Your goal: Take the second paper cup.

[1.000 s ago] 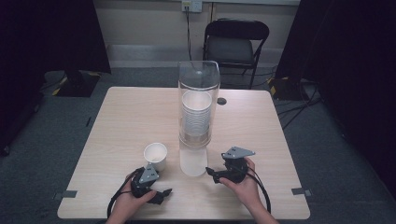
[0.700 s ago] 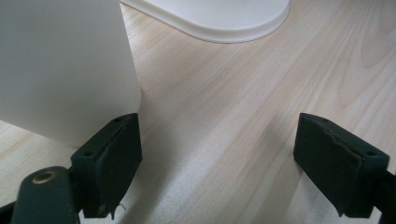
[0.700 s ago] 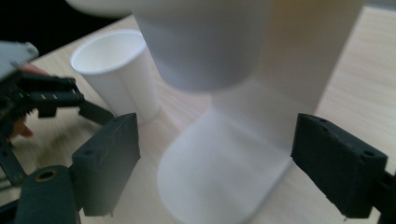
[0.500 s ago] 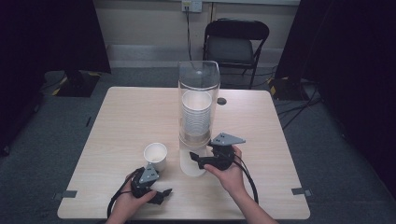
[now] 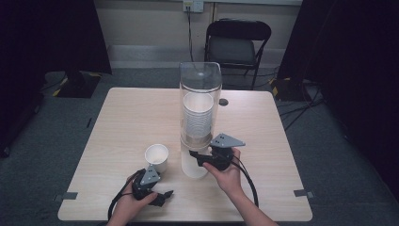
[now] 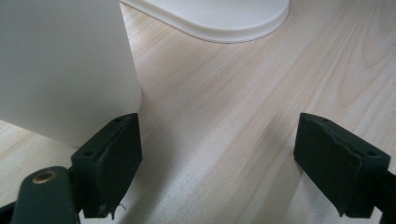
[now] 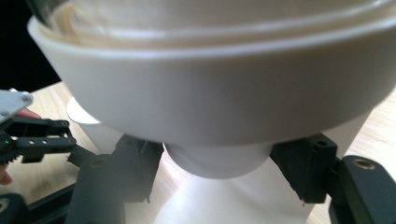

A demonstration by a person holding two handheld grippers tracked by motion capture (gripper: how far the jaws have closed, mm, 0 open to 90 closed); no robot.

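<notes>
A clear tube dispenser (image 5: 200,89) stands mid-table on a white base (image 5: 193,167), with a stack of white cups (image 5: 197,117) inside. My right gripper (image 5: 194,156) reaches in under the tube from the right. In the right gripper view its jaws press both sides of the lowest cup's bottom (image 7: 217,161), which pokes out below the white collar (image 7: 210,93). A loose white cup (image 5: 156,157) stands upright left of the dispenser. My left gripper (image 5: 164,195) rests open near the front edge, the loose cup (image 6: 60,60) beside its left jaw, nothing between its fingers.
The wooden table (image 5: 136,117) carries a small dark disc (image 5: 223,101) behind the dispenser. A black folding chair (image 5: 237,44) stands beyond the far edge. The dispenser base (image 6: 224,18) lies ahead of my left gripper (image 6: 219,158). Dark curtains flank the room.
My right gripper has moved left and forward from the table's front right to the underside of the dispenser, and its jaws now flank the lowest cup. The left gripper has stayed put.
</notes>
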